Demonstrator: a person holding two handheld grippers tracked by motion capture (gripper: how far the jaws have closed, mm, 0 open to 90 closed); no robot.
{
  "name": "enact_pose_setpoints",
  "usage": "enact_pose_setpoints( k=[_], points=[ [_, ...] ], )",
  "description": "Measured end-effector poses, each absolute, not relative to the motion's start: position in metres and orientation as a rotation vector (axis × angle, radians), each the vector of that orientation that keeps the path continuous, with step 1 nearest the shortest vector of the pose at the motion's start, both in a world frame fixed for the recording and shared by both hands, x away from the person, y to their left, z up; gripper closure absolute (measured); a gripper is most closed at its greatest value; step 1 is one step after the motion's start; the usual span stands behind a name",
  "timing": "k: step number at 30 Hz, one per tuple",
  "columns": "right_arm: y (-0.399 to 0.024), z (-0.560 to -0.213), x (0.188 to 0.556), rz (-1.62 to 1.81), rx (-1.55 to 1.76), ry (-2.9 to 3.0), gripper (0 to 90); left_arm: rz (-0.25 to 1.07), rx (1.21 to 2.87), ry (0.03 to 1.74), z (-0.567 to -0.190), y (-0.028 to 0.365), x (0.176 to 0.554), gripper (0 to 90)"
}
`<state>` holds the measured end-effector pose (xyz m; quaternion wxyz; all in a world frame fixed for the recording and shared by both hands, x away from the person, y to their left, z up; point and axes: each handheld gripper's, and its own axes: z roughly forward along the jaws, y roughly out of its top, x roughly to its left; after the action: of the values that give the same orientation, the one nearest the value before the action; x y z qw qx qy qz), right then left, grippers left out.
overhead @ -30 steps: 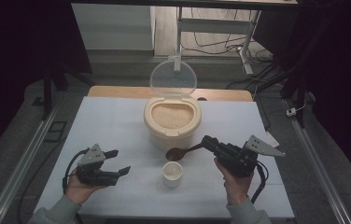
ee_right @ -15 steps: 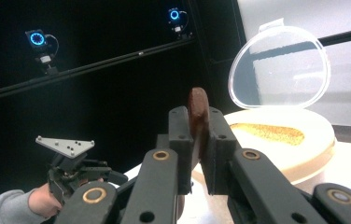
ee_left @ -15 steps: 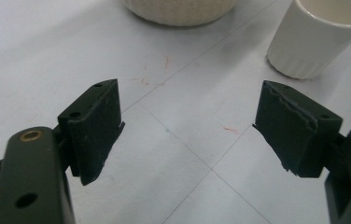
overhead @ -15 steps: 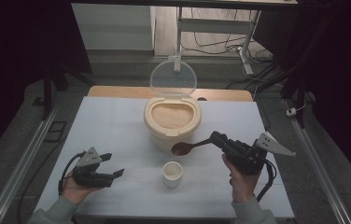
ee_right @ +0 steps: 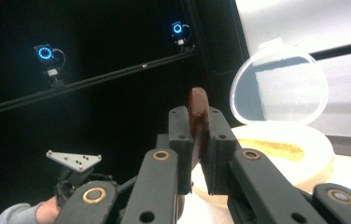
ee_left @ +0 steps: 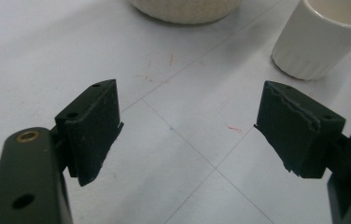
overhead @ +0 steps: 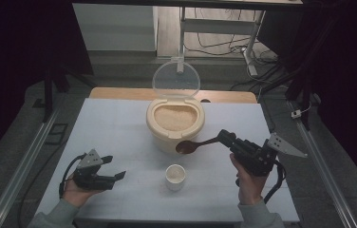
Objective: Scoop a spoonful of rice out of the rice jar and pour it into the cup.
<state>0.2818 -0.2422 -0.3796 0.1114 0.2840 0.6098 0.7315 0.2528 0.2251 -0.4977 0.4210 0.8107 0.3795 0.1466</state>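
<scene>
R tool point(ee_right: 197, 154) clamps spoon point(overhead: 193, 145) | high view: bowl by bin point(overhead: 174, 121) | L tool point(ee_left: 187, 126) wide, empty

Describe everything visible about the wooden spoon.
The spoon is dark brown and looks wooden, with a rounded bowl and a slim handle. The right gripper is shut on the handle's end and holds it above the table, roughly level. Its bowl points toward the rice container, at the container's near rim. Whether the bowl carries rice cannot be told.

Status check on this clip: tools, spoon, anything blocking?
Right tool shut on wooden spoon, bowl beside the rice container. Left tool open, empty. White cup below the spoon, path clear.
</scene>
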Motion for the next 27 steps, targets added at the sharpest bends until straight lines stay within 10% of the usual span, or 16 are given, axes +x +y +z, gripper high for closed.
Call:
enact_pose_setpoints(
  k=[27],
  points=[
    [-0.210, -0.353, 0.381, 1.953, 1.017, 1.799, 83.3, 0.343, 2.067, 0.943, -0.502, 0.222, 0.255, 20.5]
  ],
)
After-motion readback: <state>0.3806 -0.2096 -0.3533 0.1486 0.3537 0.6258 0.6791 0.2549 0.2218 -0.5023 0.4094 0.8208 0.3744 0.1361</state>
